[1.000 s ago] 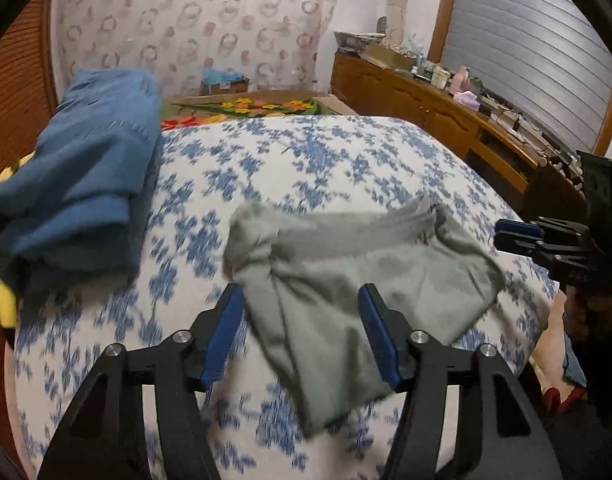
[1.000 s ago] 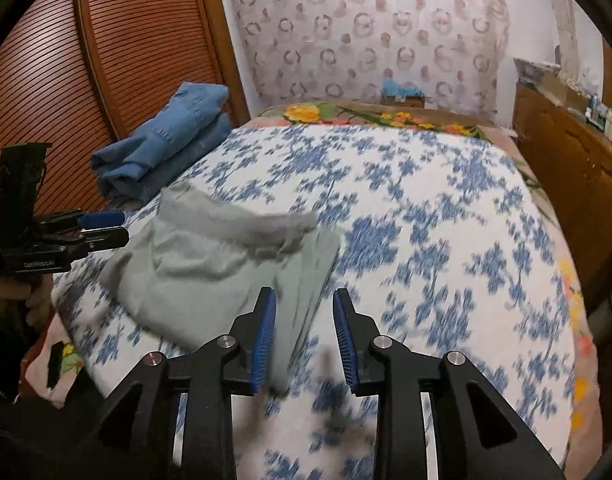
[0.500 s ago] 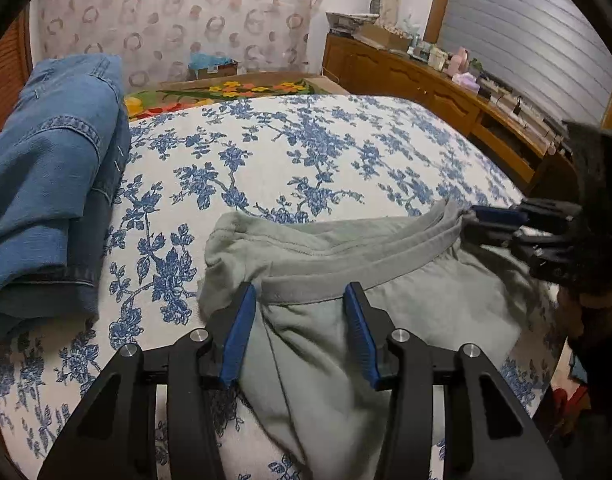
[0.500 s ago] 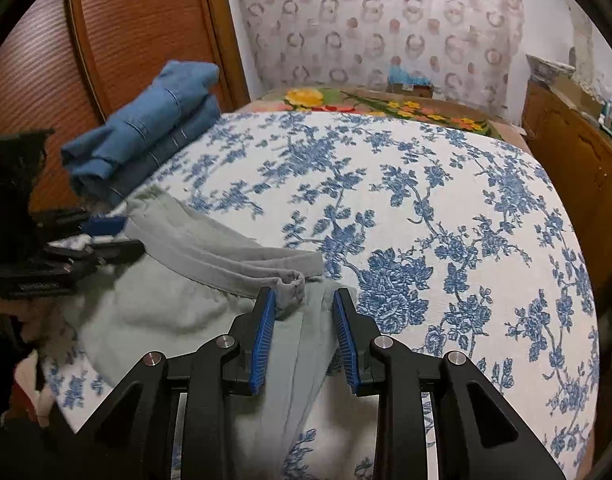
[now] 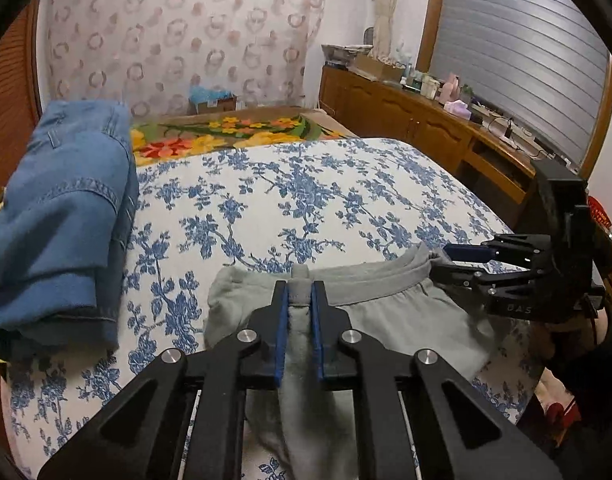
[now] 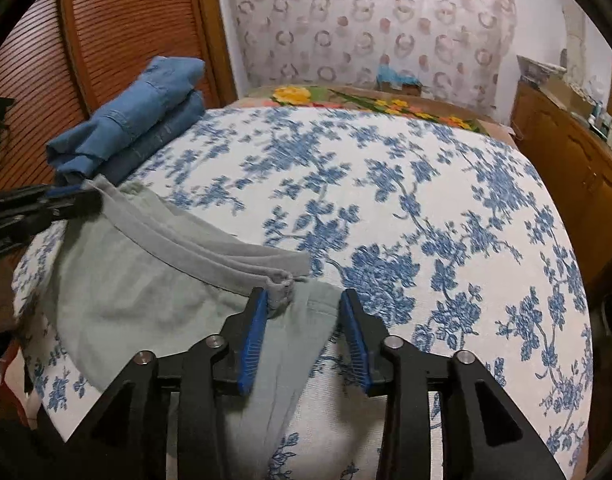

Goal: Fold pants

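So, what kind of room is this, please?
Most likely a home bedroom. The grey pants lie on a bed with a blue-flowered cover. Folded jeans sit at its far corner, a wooden sideboard holds small household items, and patterned wallpaper covers the wall.

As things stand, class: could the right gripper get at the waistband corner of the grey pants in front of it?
Probably yes. The right gripper has its jaws opening, with the waistband corner of the grey pants at its left pad; nothing blocks it. The left gripper pinches the other end.
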Available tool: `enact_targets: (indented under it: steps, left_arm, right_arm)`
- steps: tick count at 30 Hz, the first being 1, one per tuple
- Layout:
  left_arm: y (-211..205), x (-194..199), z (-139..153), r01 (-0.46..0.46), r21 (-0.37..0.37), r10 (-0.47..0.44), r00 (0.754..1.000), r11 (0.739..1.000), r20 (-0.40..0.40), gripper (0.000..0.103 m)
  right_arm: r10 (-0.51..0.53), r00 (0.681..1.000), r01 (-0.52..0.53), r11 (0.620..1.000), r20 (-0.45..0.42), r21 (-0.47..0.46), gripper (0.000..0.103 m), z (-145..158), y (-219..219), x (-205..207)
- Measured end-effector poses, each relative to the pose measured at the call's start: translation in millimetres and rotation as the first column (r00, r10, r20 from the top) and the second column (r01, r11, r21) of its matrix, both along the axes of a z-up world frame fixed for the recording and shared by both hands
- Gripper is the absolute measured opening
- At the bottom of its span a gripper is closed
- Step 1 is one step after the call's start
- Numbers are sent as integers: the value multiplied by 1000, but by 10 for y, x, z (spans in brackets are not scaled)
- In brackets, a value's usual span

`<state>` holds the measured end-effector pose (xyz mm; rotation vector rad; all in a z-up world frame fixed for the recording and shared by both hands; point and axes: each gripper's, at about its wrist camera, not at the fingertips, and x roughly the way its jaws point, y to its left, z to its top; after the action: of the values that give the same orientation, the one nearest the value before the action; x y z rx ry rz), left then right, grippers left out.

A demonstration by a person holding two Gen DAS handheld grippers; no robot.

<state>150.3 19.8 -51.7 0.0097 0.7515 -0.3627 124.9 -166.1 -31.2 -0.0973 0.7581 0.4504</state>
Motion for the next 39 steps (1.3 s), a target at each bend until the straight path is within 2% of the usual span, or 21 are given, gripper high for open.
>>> enact_targets:
  steps: [10,13,17,23,28,33,39]
  left_arm:
    - [29,171,-332,-44,57,49,995,997,-92,15]
    - [20,171,-324,-54,80,61,994,995,-86,27]
    - [31,147,-280,-56,79,62,996,995,-71,52]
    - [87,123,-249,-85,104,92,994,991,-55,52]
    - [131,172,-331,-89,114,99,992,989,-82,52]
    - [126,190,-408,-96,124,108,990,988,-92,65]
    - [159,209,-440,-103,107,114,988,989,-105,70]
  right_arm:
    - [1,1000,-1,1000,-7,-13,43,-6,34,15]
    - [-1,1000,0,1000,-10,-6,44,-10,19,24]
    - [-2,1000,2,1000,-8,-12,45,-12,13,24]
    - [-4,1000,4,1000,-9,-13,46,-16,7,21]
    - [-4,1000,3,1000,-8,-15,47,-16,9,21]
    - [-7,1000,7,1000,-8,-17,50,-17,10,22]
    - [-2,1000,2,1000,-6,-27,54,-22,25,21]
